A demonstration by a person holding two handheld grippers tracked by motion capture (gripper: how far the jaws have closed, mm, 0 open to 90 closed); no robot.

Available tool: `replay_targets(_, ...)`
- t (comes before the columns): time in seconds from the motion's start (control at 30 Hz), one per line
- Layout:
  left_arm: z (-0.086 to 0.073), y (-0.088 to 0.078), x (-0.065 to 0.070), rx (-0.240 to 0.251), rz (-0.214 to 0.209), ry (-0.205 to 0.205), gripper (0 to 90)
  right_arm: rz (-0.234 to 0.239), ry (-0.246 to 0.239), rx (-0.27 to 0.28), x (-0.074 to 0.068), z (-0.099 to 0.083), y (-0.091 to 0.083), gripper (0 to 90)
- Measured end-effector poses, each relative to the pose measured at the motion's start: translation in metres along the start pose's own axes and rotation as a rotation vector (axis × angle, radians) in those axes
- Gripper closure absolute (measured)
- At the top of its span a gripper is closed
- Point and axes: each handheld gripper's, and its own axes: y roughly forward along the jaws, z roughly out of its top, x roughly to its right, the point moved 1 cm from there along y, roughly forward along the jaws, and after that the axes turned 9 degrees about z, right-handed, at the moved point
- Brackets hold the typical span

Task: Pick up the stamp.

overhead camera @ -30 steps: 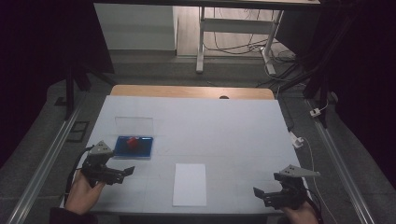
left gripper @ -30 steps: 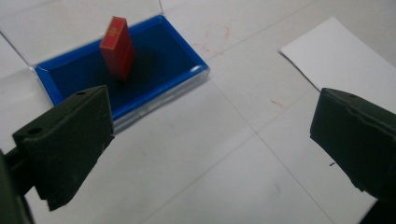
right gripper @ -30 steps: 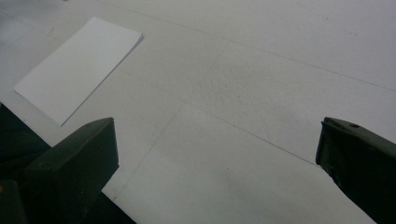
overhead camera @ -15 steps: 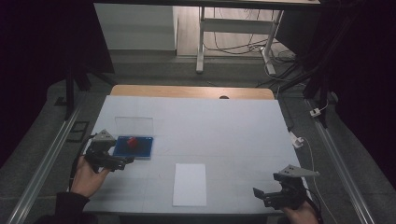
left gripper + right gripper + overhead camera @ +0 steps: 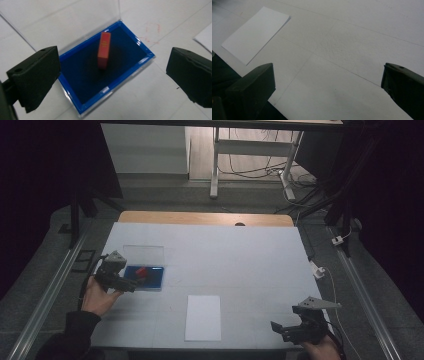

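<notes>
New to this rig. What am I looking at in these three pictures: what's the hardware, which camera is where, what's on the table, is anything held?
There is no robot arm here. A person holds a hand-operated two-jaw gripper in each hand: the left gripper and the right gripper.

The high view comes from a fixed camera above the person's side, looking forward and down on the white table. The two gripper views come from cameras riding on each gripper, looking along its own black jaws.

On the table lie an open blue case with a clear lid folded back, a small red block standing inside it, and a stack of white paper.

Nothing is held. Both grippers are open. The left one points at the case, with the block between its jaws in its own view; the right one sits near the table's front right.
</notes>
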Motion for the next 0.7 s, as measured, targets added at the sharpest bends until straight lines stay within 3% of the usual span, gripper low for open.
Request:
replay_targets(0.27,0.007,0.024,-0.006,-0.04,-0.009,0.055,0.0,0.007,0.001,-0.003,0.001,0.0,0.0,0.0)
replay_targets(0.37,0.007,0.027,-0.007,-0.045,-0.019,0.057,4.3,0.009,0.004,-0.002,0.001,0.0,0.0,0.0)
replay_targets(0.4,0.007,0.027,-0.008,-0.043,-0.024,0.066,7.0,0.008,0.007,-0.003,0.001,0.0,0.0,0.0)
replay_targets(0.43,0.008,0.026,-0.008,-0.036,-0.034,0.07,16.4,0.01,0.008,-0.002,0.001,0.0,0.0,0.0)
replay_targets(0.47,0.008,0.026,-0.008,-0.034,-0.043,0.073,16.4,0.01,0.008,-0.002,0.001,0.0,0.0,0.0)
replay_targets(0.7,0.009,0.021,-0.008,-0.043,-0.034,0.09,45.9,0.01,0.0,-0.003,0.001,0.0,0.0,0.0)
